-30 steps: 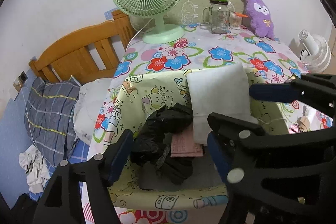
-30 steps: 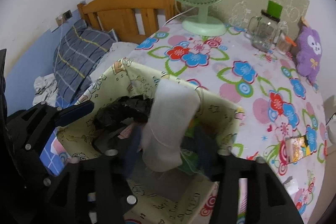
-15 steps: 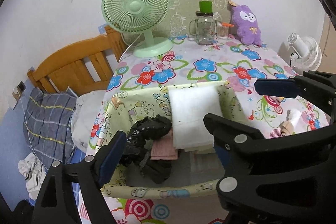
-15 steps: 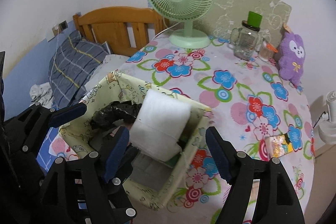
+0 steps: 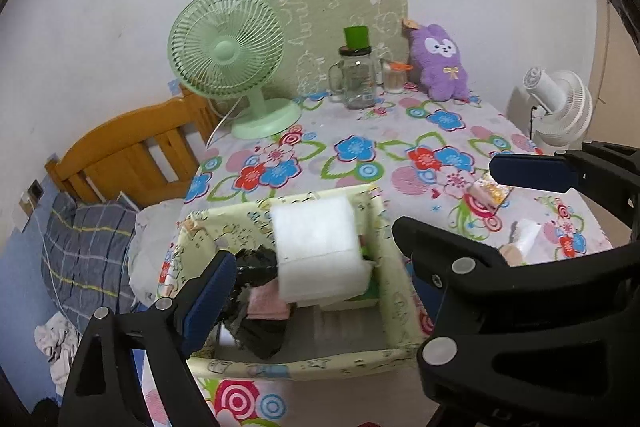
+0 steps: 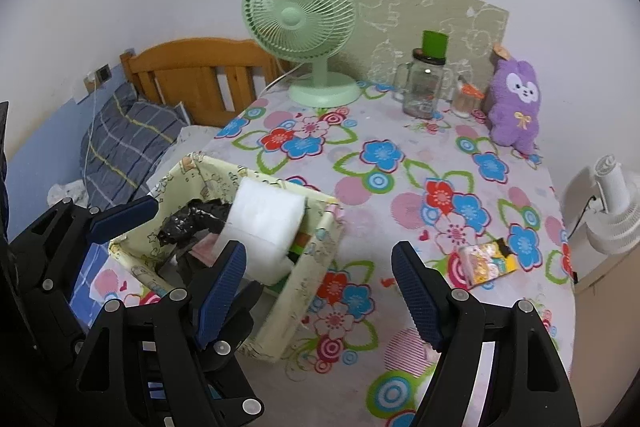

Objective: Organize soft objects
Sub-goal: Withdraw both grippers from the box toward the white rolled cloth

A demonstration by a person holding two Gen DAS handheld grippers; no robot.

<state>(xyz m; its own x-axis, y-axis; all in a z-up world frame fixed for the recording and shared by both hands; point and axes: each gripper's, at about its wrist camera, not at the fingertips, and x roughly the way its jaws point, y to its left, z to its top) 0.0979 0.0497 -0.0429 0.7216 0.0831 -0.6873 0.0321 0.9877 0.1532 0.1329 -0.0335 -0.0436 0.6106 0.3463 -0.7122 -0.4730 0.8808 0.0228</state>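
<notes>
A pale yellow fabric storage box point(image 5: 394, 291) point(image 6: 316, 263) stands at the near left edge of the flowered table. A white foam sheet point(image 5: 318, 251) point(image 6: 264, 223) leans in it, beside black cloth point(image 5: 256, 263) point(image 6: 188, 223) and a pink item point(image 5: 266, 303). A purple plush toy point(image 5: 438, 61) point(image 6: 516, 103) stands at the table's back. My left gripper point(image 5: 308, 287) is open and empty above the box. My right gripper point(image 6: 320, 279) is open and empty, just right of the box; its finger also shows in the left wrist view point(image 5: 532, 171).
A green desk fan point(image 5: 236, 63) point(image 6: 308, 27), a glass jar with a green lid point(image 5: 358, 75) point(image 6: 424, 83) and a small cup point(image 6: 464, 101) stand at the back. A snack packet point(image 6: 486, 263) lies at right. A bed with pillow point(image 6: 124, 143) is left, a white fan point(image 6: 612, 211) right.
Both grippers have pulled back and up from the box. The foam sheet, earlier draped over the rim, now stands inside the box, free of both grippers.
</notes>
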